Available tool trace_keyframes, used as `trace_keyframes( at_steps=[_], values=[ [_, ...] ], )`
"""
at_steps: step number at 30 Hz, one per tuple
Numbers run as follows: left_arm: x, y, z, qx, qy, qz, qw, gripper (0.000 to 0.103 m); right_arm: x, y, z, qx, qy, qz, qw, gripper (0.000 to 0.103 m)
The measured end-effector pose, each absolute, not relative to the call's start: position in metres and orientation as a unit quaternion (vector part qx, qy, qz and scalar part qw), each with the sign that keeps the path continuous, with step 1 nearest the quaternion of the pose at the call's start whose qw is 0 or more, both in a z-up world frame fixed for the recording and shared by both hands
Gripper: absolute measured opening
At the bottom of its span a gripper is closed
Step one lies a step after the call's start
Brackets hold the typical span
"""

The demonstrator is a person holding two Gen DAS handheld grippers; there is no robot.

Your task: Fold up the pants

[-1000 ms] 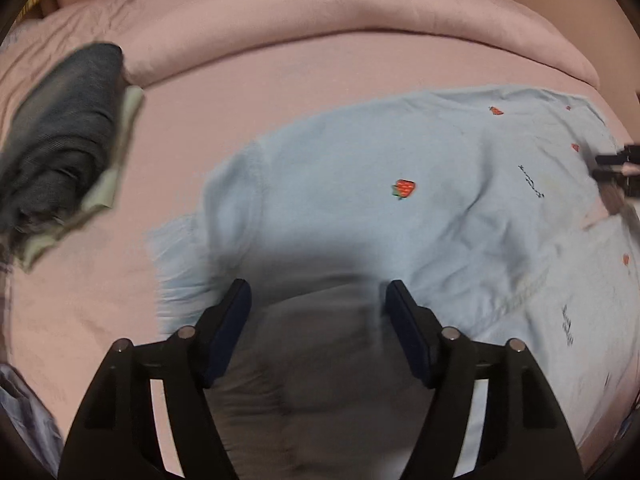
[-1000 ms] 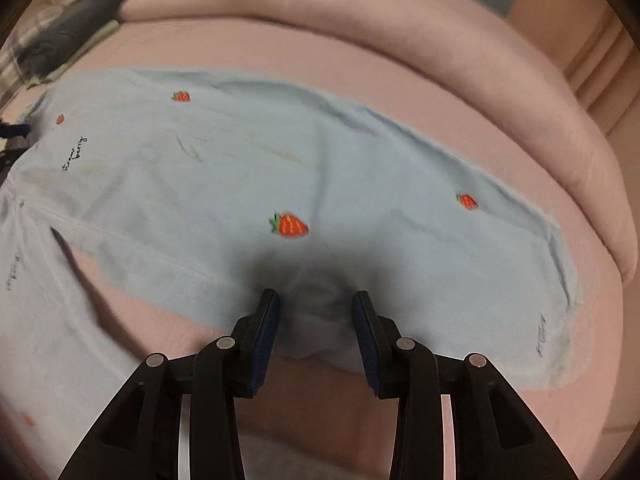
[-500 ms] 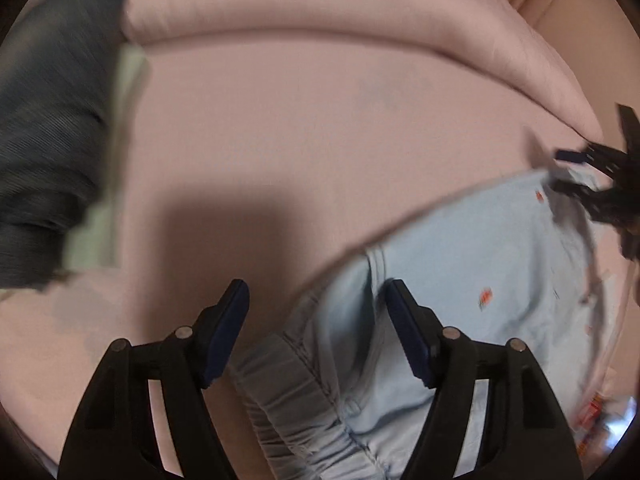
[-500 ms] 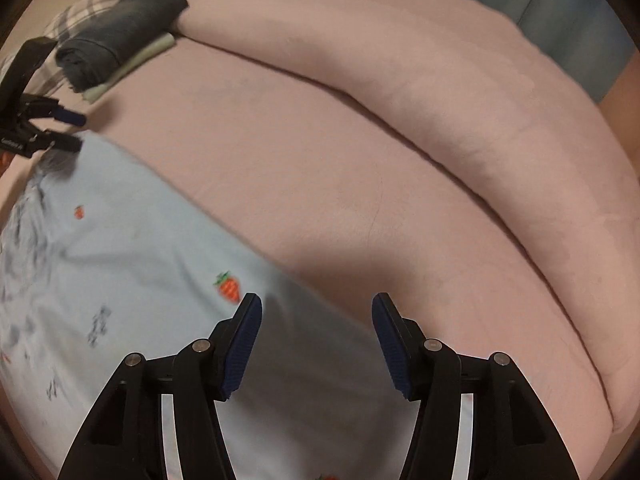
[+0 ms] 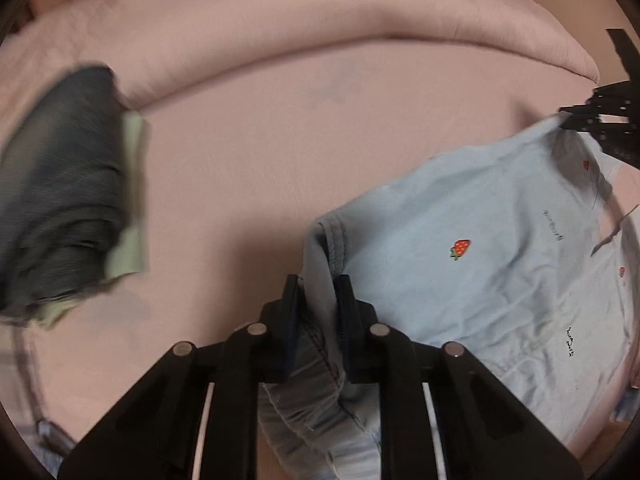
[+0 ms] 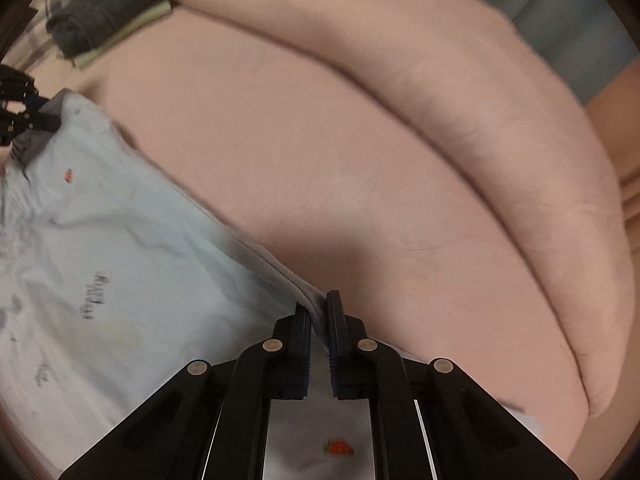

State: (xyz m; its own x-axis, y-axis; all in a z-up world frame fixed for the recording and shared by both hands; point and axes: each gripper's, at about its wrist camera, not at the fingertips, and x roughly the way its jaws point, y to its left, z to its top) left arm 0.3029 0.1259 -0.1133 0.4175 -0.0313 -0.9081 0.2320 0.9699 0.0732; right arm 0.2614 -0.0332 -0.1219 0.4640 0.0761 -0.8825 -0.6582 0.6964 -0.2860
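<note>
- Left gripper [image 5: 318,286]: the two black fingers are pinched onto the gathered elastic waistband end of the pants [image 5: 480,264], with bunched cloth filling the gap between the pads and hanging below them.
- Right gripper [image 6: 319,306]: the fingers are pinched nearly together on a thin folded edge of the same garment; the cloth runs from the fingertips away to the left of the right wrist view.
- Pants [image 6: 120,256]: light blue, printed with small red strawberries and short dark script. In both views they are held at two ends and spread between the grippers, lying over the pink bed surface [image 5: 260,160]. Whether the middle of the cloth touches the surface or hangs just above it cannot be told.
- Cross-check: in the left wrist view, the right gripper [image 5: 576,118] appears at the far right edge, clamped on the far corner of the pants. In the right wrist view, the left gripper [image 6: 40,114] appears at the far left edge, on the opposite corner.
- Folded clothes pile [image 5: 60,220]: a dark grey item stacked on a pale green one, lying on the bed well apart from the pants, blurred in the left wrist view.
- Pink quilt roll [image 6: 460,112]: a thick padded ridge runs along the far side of the bed.
</note>
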Motion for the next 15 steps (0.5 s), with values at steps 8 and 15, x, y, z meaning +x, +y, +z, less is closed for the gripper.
trace_keyframes(
  at_steps=[8,15],
  values=[
    [0.183,0.084,-0.048,0.189,0.405,-0.046,0.893,0.012,0.134,-0.056,-0.073,-0.337,0.363,0.195,0.846,0.008],
    [0.102,0.094,-0.051,0.224,0.340,-0.052,0.912,0.011,0.070,-0.094,-0.061,-0.357,0.316,0.191,0.858,0.008]
  ],
)
